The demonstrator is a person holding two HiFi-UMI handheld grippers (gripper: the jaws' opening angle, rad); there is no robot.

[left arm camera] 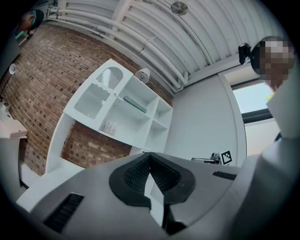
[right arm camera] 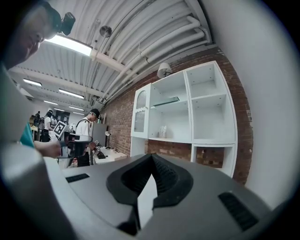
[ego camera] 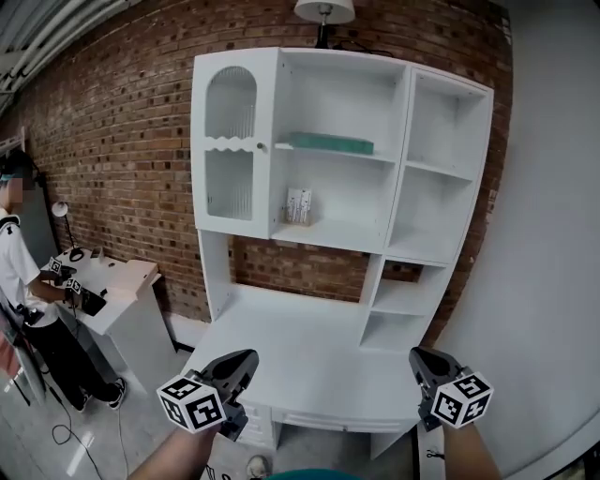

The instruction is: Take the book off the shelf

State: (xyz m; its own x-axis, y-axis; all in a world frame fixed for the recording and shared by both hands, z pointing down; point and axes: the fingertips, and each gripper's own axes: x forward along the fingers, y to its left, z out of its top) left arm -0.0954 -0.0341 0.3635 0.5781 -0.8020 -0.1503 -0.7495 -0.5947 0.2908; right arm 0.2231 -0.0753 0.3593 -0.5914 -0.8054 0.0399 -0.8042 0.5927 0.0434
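A teal book [ego camera: 330,143] lies flat on the upper middle shelf of a white shelf unit [ego camera: 405,164] that stands on a white desk [ego camera: 309,361]. The same book shows small in the left gripper view [left arm camera: 135,104] and the right gripper view [right arm camera: 168,101]. My left gripper [ego camera: 246,362] hovers low at the desk's front left, shut and empty, its tips meeting [left arm camera: 150,156]. At the front right my right gripper [ego camera: 419,359] is likewise shut with nothing in it [right arm camera: 151,157]. Both are well below and in front of the book.
Small white packs [ego camera: 298,206] stand on the shelf under the book. A glass-fronted door [ego camera: 231,145] closes the left compartment. A lamp [ego camera: 324,11] sits on top. A person [ego camera: 28,291] stands at a small white table [ego camera: 112,281] on the left. A white wall [ego camera: 553,234] borders the right.
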